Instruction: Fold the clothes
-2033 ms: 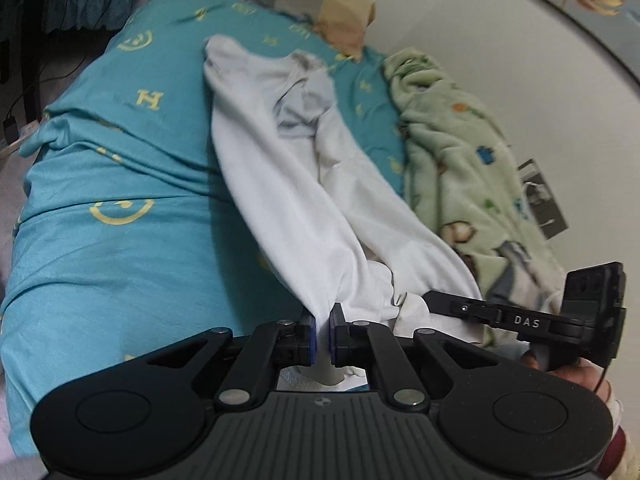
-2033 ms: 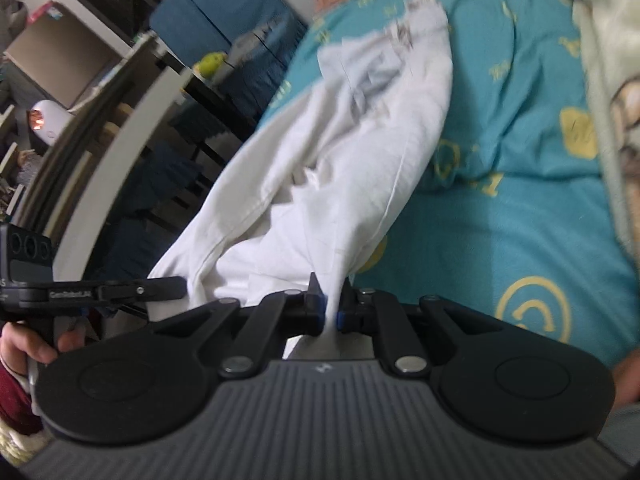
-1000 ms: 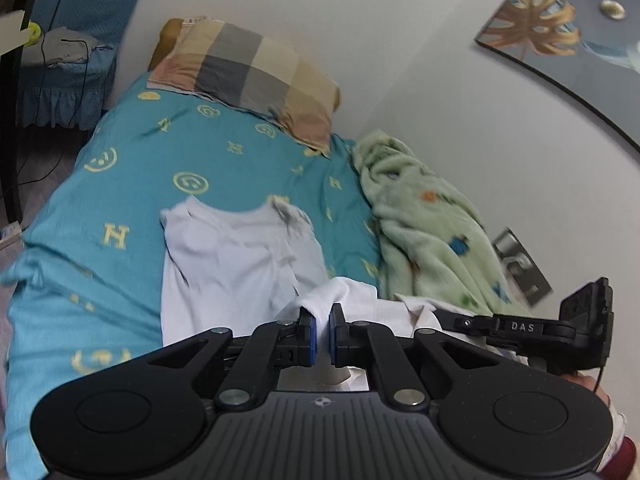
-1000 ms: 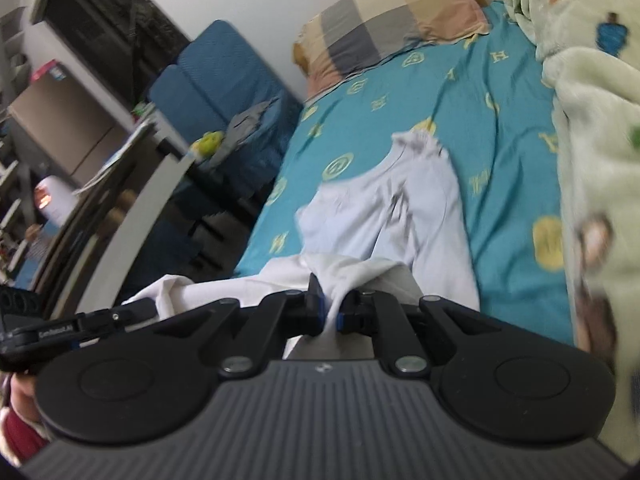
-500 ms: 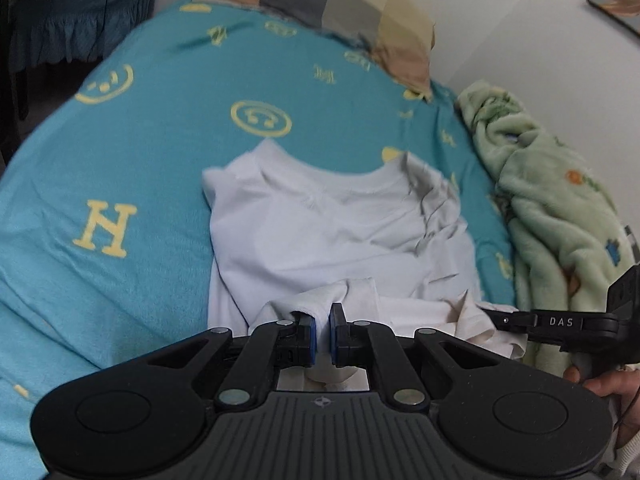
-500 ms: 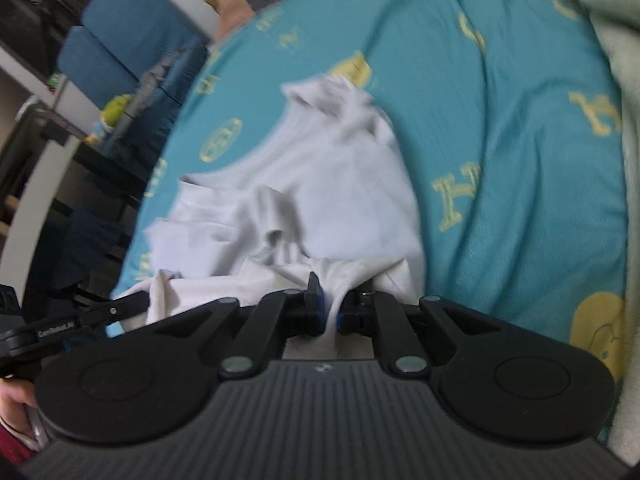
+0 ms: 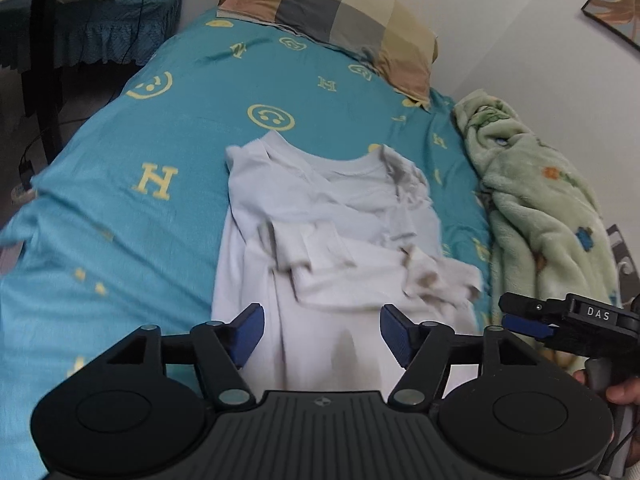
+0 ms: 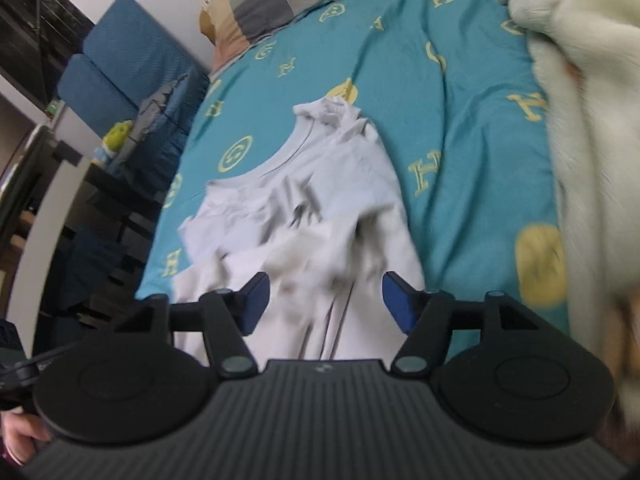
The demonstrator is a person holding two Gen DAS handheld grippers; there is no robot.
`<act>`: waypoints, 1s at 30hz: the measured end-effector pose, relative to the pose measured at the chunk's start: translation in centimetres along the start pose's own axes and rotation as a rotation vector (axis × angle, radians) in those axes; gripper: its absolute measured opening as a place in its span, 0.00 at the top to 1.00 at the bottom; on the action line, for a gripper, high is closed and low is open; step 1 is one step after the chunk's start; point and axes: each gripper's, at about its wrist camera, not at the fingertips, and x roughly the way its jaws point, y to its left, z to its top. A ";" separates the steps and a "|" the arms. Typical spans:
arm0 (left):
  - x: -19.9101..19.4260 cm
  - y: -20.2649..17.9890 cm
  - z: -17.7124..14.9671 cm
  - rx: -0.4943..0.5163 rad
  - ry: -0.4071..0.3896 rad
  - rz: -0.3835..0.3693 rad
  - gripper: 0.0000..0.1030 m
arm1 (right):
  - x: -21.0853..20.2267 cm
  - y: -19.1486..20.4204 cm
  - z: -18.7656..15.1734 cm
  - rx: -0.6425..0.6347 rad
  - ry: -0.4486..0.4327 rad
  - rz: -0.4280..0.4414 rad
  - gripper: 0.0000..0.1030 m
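Note:
A white long-sleeved shirt (image 7: 320, 232) lies on the teal bed sheet (image 7: 152, 216), collar toward the pillow, with its lower part folded up over the chest in a rumpled layer. It also shows in the right wrist view (image 8: 304, 216). My left gripper (image 7: 322, 334) is open and empty, just above the shirt's near end. My right gripper (image 8: 324, 298) is open and empty over the same near end. The right gripper also shows at the right edge of the left wrist view (image 7: 520, 318).
A checked pillow (image 7: 332, 20) lies at the bed's head. A pale green fleece blanket (image 7: 540, 208) is bunched along the wall side. A blue chair (image 8: 120, 68) and a dark desk (image 8: 60, 184) stand off the bed's left side.
Both grippers carried the shirt's hem toward the collar, lowered it onto the chest, then opened and let go. The folded part now rests on the shirt.

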 end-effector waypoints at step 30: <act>2.8 4.9 -11.9 -0.608 0.048 -0.175 0.32 | -0.6 -6.2 -11.9 0.466 0.105 0.124 0.36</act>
